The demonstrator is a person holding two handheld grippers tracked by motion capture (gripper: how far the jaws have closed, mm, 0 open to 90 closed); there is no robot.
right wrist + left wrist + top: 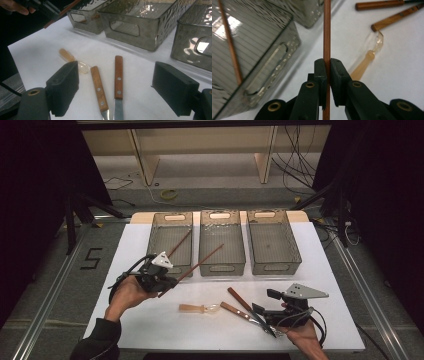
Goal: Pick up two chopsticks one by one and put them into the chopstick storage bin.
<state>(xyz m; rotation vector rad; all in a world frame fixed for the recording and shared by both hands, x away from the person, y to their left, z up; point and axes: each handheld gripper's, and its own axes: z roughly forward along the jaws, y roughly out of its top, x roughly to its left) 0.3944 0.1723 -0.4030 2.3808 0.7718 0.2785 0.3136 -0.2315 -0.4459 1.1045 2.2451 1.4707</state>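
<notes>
Near the left bin (170, 236), the left tool (167, 281) is squeezed tight on a thin brown stick (197, 266), held up above the white counter (150, 320) with its far end over the middle bin (221, 240). Another stick (179, 244) lies in the left bin, and I see nothing in the middle bin or the right bin (273, 240). Low on the right, the right tool (113, 92) has its two jaws wide apart with nothing in them, over two knives (118, 77) with wooden handles beside a clear spoon (75, 61).
</notes>
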